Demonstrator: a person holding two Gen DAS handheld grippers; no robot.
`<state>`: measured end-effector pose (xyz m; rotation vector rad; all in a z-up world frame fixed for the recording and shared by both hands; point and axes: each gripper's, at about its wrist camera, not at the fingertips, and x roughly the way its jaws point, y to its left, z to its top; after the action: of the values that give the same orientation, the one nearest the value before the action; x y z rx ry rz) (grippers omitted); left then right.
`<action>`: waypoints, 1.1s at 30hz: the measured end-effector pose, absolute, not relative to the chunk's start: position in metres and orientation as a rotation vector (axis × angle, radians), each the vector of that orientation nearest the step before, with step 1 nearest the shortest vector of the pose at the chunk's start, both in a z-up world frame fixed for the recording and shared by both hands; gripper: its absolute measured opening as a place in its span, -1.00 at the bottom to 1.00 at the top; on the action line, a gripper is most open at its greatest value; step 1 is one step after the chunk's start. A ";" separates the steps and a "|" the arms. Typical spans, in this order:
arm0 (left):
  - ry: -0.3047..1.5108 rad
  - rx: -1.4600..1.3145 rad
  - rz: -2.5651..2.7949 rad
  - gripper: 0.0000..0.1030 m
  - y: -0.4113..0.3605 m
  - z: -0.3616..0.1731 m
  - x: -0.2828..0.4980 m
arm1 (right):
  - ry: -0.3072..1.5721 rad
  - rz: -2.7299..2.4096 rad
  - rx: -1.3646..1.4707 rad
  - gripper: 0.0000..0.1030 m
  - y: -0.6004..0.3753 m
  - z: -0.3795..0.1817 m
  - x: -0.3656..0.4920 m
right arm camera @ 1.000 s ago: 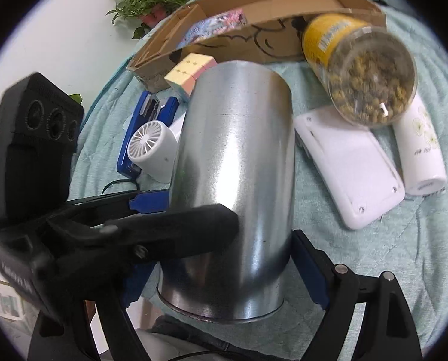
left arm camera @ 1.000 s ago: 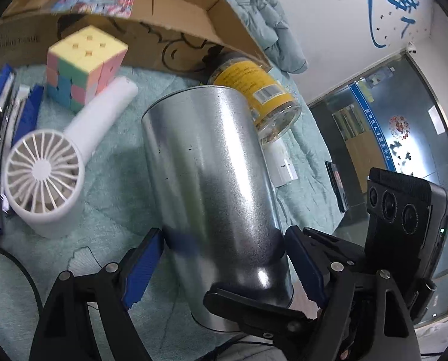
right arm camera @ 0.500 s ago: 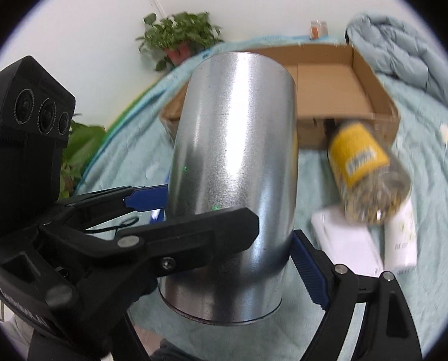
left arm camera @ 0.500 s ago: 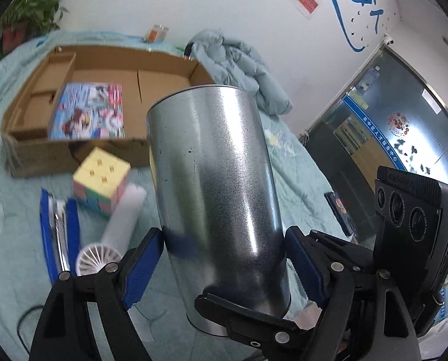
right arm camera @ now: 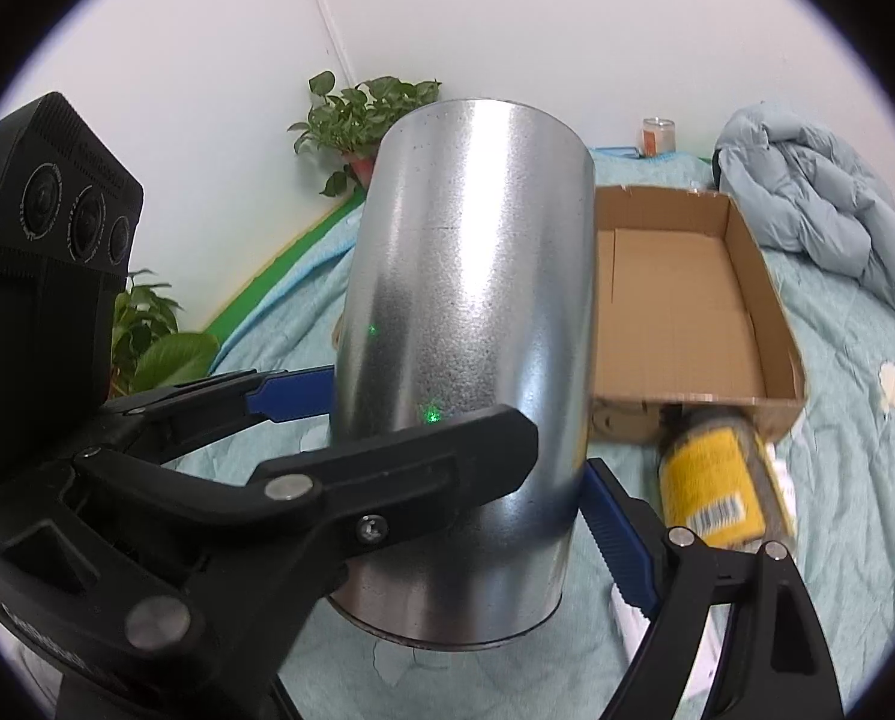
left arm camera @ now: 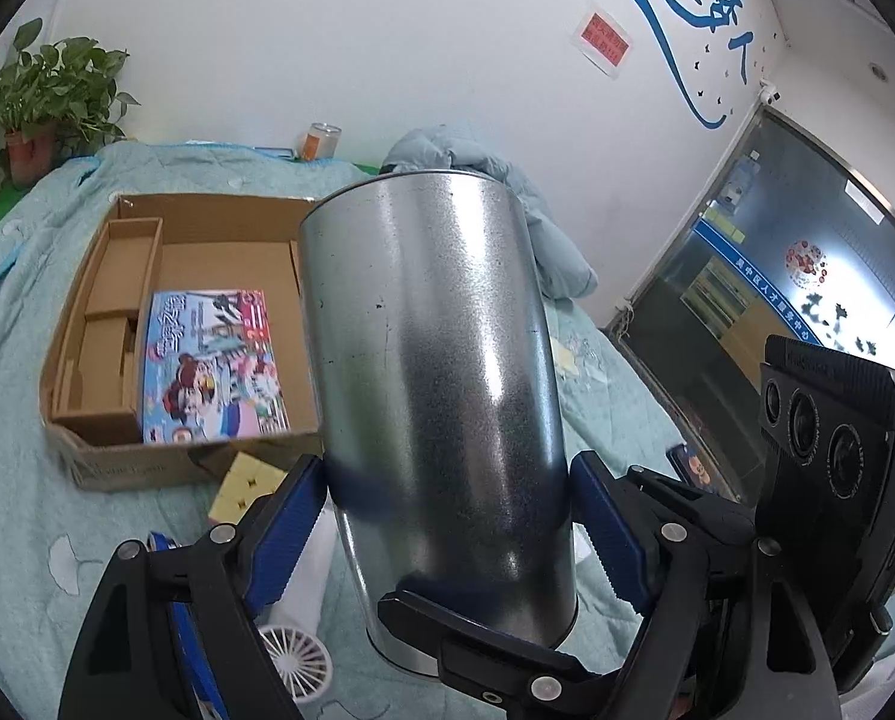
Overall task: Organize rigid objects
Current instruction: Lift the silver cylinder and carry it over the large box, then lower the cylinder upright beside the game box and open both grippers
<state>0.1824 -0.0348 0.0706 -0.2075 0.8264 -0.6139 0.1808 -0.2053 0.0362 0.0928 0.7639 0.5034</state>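
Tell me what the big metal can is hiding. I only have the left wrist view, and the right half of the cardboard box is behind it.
Observer: In the right wrist view, that part of the cardboard box shows only bare cardboard floor.
Operator: Anything lying in front of that side?
Observer: Yes. A yellow-labelled jar lies on its side just outside the box's near wall.
Operator: And the second grip?
Observer: The right gripper is on it too. Its one visible blue pad touches the metal can low on its side.
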 end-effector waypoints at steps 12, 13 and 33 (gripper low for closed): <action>0.860 -0.197 -0.576 0.57 -0.045 0.081 0.250 | 0.797 0.516 0.101 0.65 -0.204 0.050 0.223; 0.870 -0.188 -0.569 0.57 -0.047 0.080 0.260 | 0.818 0.522 0.110 0.65 -0.205 0.049 0.234; 1.176 -0.222 -0.559 0.57 -0.073 -0.039 0.416 | 1.134 0.521 0.202 0.65 -0.216 -0.028 0.352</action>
<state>0.4163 -0.0732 -0.0387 -0.2219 1.1764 -0.5587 0.3520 -0.2161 -0.0276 0.2021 1.1342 0.5206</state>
